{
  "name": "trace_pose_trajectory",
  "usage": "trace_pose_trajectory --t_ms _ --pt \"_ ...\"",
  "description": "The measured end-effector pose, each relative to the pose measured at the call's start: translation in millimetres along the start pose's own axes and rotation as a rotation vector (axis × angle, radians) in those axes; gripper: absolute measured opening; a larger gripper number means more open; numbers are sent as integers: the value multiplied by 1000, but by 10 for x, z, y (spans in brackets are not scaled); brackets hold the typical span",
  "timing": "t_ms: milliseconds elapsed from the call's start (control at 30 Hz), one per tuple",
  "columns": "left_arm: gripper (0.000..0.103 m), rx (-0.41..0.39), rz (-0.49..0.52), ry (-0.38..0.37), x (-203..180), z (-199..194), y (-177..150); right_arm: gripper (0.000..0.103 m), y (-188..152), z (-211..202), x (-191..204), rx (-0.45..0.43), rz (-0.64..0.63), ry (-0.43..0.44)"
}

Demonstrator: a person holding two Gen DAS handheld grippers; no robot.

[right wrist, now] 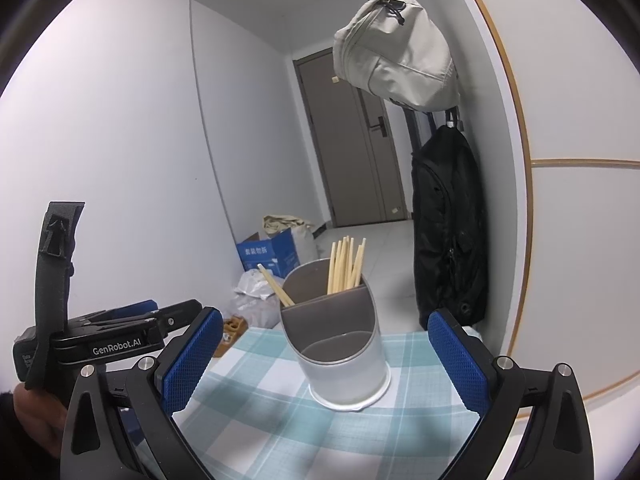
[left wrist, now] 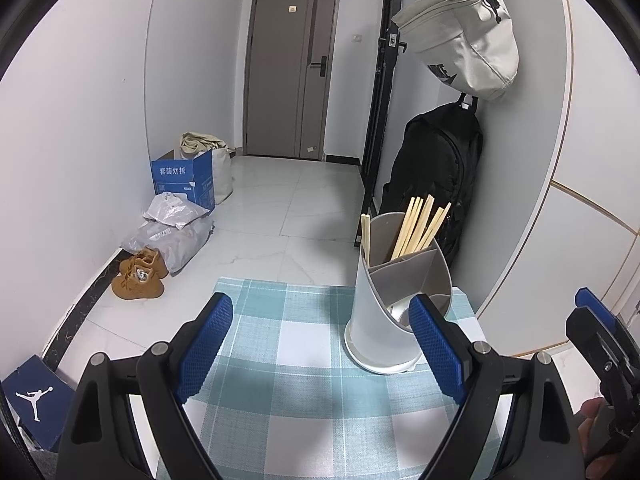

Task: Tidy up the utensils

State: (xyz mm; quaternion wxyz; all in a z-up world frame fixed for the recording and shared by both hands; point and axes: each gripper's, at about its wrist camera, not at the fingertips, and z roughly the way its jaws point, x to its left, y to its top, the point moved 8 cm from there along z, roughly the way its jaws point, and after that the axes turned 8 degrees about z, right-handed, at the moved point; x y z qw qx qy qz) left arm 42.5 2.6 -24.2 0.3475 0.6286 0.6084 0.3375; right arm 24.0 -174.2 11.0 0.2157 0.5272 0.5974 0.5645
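Observation:
A grey-and-white utensil holder point(left wrist: 394, 300) with divided compartments stands on the checked tablecloth point(left wrist: 288, 344). Several wooden chopsticks point(left wrist: 420, 226) stand in its rear compartment, and one chopstick point(left wrist: 365, 232) leans in the left one. My left gripper point(left wrist: 320, 344) is open and empty, just left of the holder. In the right wrist view the holder point(right wrist: 340, 344) sits straight ahead with the chopsticks point(right wrist: 346, 264) in it. My right gripper point(right wrist: 326, 360) is open and empty in front of it. The left gripper's body point(right wrist: 116, 340) shows at the left.
The small table stands against a white wall at the right. A black backpack point(left wrist: 436, 176) and a beige bag point(left wrist: 464, 36) hang behind the holder. On the floor to the left are a blue box point(left wrist: 184, 180), plastic bags point(left wrist: 172, 232) and brown shoes point(left wrist: 140, 276).

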Motion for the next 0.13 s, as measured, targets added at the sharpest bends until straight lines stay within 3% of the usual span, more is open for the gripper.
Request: trace_pose_trajectory --t_ms 133 --pt "87 2 5 -11 -16 8 -6 103 -2 4 -1 2 4 0"
